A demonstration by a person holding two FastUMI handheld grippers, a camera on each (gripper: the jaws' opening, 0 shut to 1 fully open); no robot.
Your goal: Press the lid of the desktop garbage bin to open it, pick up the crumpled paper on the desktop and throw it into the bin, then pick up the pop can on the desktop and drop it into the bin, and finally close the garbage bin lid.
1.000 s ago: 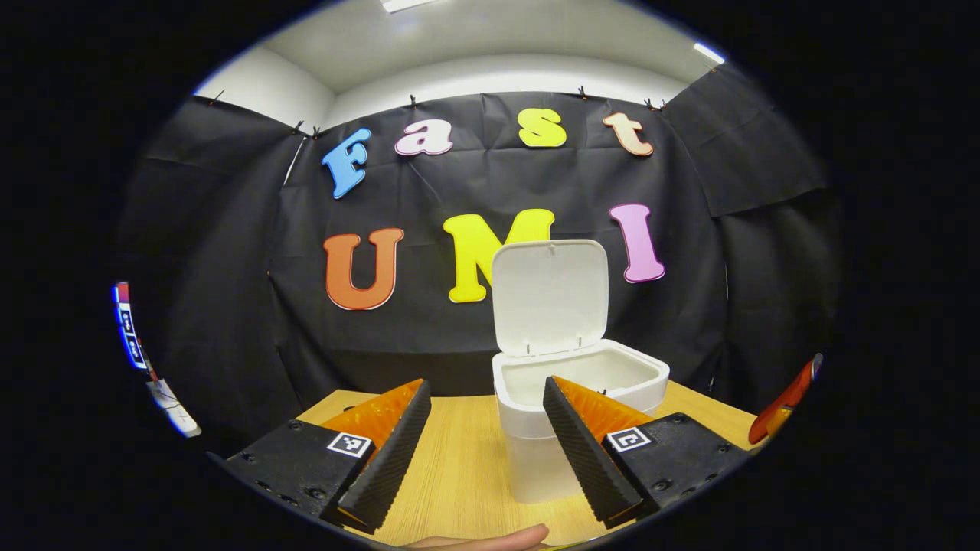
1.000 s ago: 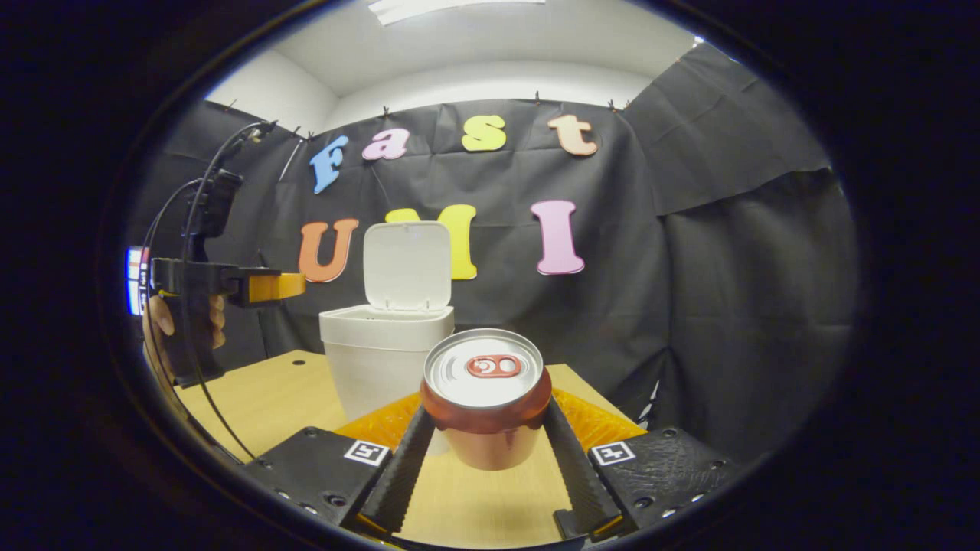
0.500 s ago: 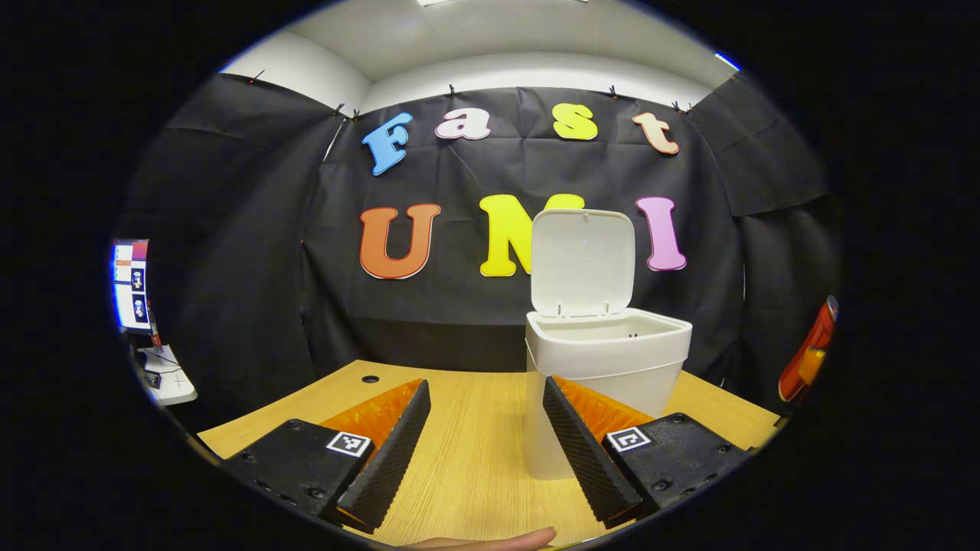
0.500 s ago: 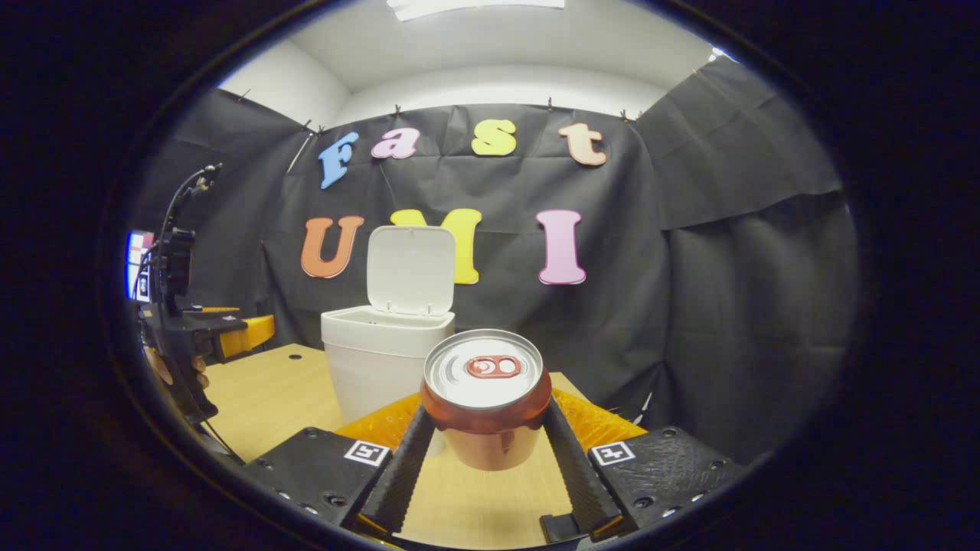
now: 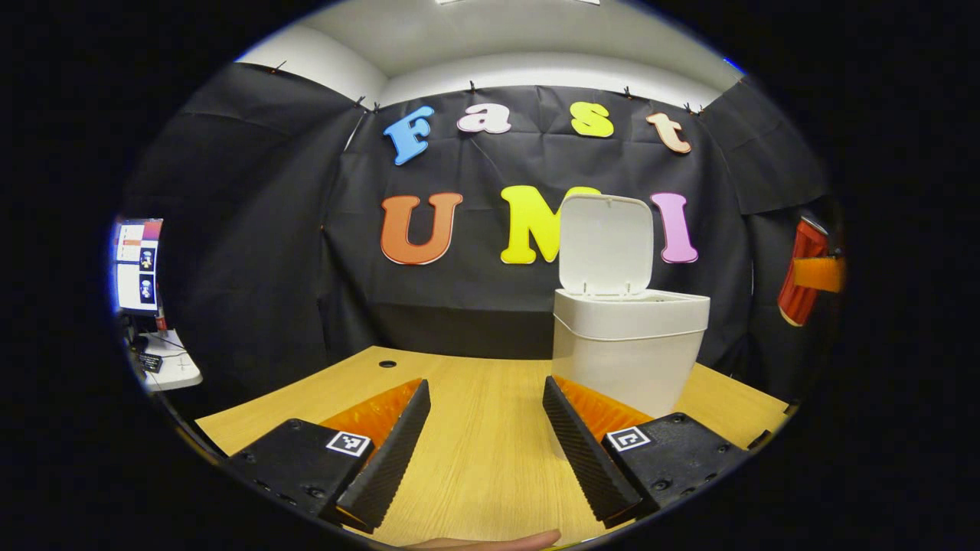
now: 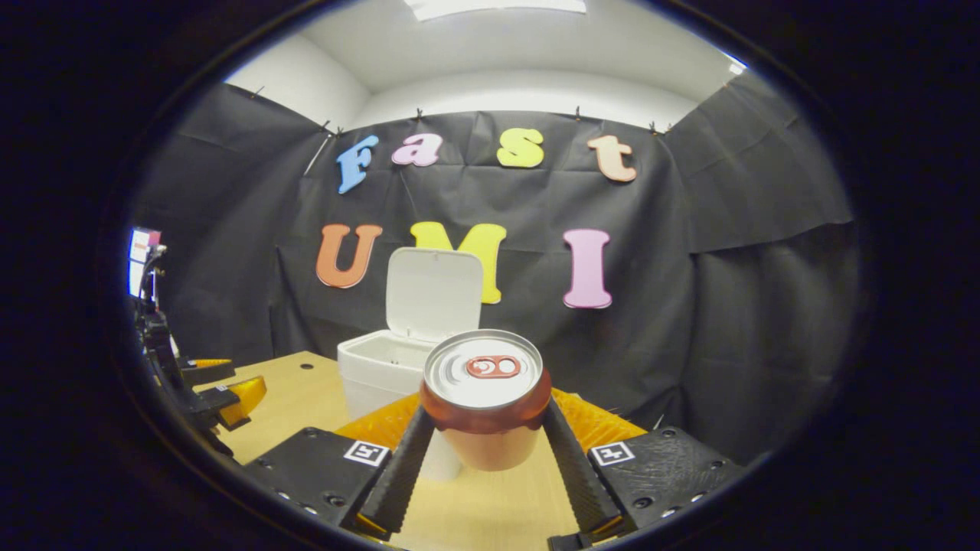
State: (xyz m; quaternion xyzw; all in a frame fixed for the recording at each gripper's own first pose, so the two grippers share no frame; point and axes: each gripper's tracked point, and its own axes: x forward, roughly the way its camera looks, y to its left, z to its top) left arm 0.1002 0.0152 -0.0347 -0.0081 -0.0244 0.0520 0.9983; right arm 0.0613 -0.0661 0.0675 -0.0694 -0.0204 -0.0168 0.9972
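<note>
Gripping the pop can (image 6: 485, 398) by its sides at lower centre, right gripper (image 6: 485, 467) jaws hold firm; thin, light, dentable. Left gripper (image 5: 484, 451) jaws gape, empty.

The white plastic bin's (image 6: 375, 371) lower front sits hidden behind the red pop can (image 6: 485, 398); left gripper (image 6: 222, 386) at 9 o'clock is cut off by the edge.

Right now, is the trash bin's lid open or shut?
Open. The lid stands straight up behind the bin's rim, hinged at the back.
</note>
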